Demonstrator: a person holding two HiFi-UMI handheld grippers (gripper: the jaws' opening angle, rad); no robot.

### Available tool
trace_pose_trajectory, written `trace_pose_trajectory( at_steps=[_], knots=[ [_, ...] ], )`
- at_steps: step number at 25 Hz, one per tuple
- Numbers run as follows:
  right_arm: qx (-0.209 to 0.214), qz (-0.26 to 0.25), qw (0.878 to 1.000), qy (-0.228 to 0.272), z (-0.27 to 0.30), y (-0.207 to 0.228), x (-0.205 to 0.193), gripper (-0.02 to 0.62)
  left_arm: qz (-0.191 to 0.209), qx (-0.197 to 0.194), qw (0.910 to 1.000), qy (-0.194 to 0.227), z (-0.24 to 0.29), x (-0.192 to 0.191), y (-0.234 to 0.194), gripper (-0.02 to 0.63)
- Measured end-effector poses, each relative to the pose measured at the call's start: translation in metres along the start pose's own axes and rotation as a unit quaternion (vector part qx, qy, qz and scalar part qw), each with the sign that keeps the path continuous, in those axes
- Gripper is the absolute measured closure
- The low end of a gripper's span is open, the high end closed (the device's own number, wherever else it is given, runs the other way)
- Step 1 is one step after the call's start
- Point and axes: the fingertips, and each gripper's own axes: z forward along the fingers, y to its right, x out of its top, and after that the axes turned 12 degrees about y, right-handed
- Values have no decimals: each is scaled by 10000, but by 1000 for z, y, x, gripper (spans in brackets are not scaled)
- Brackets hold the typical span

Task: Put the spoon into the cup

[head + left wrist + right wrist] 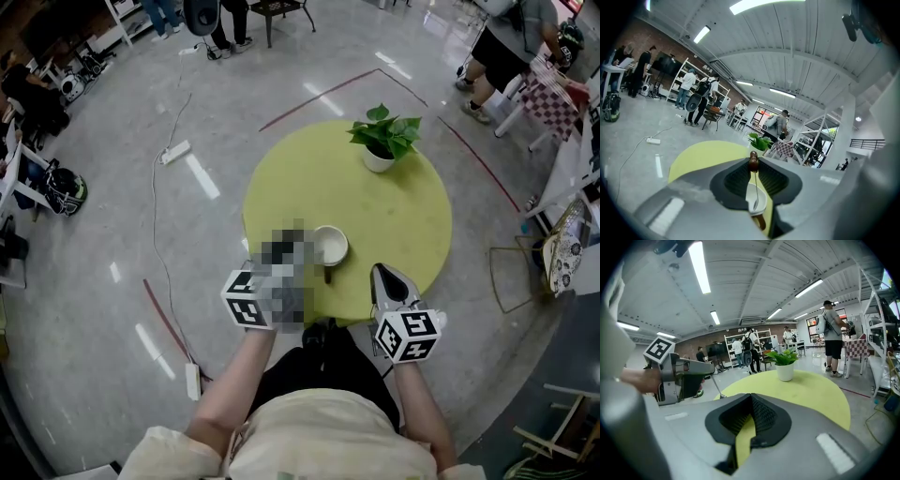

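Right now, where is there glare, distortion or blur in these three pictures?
Head view: white light streaks glare on the grey floor, and a mosaic patch sits beside the cup. Left gripper view: fisheye curve, black corners, bright ceiling light. Right gripper view: same curve; strip light blown out white, potted plant sharp.

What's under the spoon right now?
The white cup, seen past the spoon held in the left gripper. The jaws cover the cup's sides, so whether the spoon's tip is inside it cannot be told.
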Motion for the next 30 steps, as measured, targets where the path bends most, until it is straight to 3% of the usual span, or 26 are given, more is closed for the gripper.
trace_pose_trajectory(
  at_steps=[30],
  knots=[
    [418, 137, 9982, -406, 46, 36, -8, 594, -275, 392, 9977, -489, 52, -55, -3, 551]
  ],
)
